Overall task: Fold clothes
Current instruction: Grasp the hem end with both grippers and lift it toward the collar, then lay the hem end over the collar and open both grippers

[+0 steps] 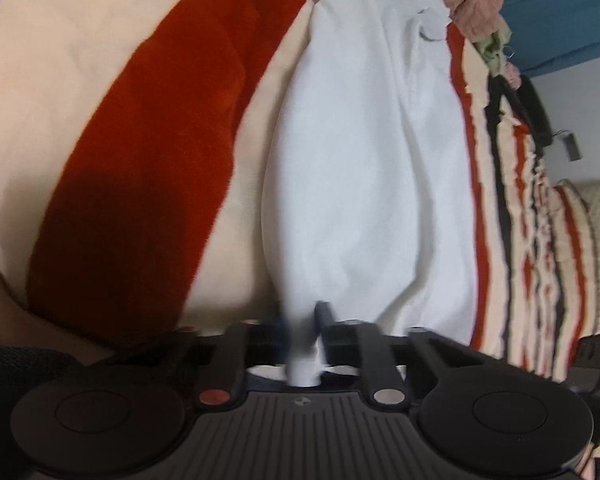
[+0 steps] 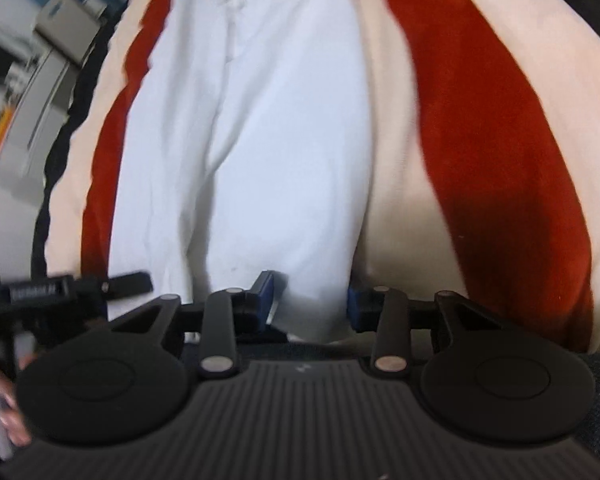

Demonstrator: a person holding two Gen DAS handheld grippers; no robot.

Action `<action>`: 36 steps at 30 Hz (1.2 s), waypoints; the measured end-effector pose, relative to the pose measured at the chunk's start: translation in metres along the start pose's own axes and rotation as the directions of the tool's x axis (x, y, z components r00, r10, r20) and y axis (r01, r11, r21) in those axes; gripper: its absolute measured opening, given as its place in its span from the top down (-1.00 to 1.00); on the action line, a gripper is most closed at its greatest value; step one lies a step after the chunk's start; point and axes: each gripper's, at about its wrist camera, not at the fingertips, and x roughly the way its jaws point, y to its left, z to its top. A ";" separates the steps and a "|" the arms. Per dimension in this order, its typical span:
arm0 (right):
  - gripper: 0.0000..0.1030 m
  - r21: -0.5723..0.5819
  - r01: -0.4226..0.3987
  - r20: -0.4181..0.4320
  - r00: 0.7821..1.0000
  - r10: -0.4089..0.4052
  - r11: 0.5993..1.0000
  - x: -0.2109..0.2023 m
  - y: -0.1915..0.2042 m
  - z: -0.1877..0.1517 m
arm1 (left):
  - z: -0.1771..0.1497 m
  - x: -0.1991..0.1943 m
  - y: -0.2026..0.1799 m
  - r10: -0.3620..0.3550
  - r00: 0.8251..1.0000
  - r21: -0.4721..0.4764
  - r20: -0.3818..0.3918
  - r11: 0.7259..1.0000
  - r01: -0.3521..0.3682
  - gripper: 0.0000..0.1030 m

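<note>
I see a cream and red striped blanket [image 1: 148, 128] spread under everything. On it lies the long white garment [image 1: 364, 160], running away from me. My left gripper [image 1: 304, 320] is clamped on its near edge. My right gripper [image 2: 312, 300] pinches a wider bunch of the same cloth.

Soft daylight, motion blur, fisheye bulge

Blanket [image 1: 112, 92] left of garment [image 1: 364, 152] is bare, free to pass; clothes pile [image 1: 476, 4] blocks far ahead-right.
</note>
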 end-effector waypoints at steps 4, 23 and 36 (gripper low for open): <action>0.80 0.065 -0.104 0.089 0.991 0.098 0.992 -0.030 -0.009 0.009 | 0.009 -0.026 -0.002 -0.105 0.992 -0.024 0.076 0.994 0.107 0.85; 0.82 0.008 -0.294 0.417 0.870 0.264 0.956 -0.167 -0.006 -0.006 | -0.053 -0.175 -0.051 -0.245 0.921 0.043 0.302 0.969 0.244 0.93; 0.82 0.175 -0.382 0.429 0.859 0.279 0.907 -0.111 -0.043 0.053 | 0.065 -0.109 -0.056 -0.169 0.936 -0.013 0.308 0.983 0.182 0.93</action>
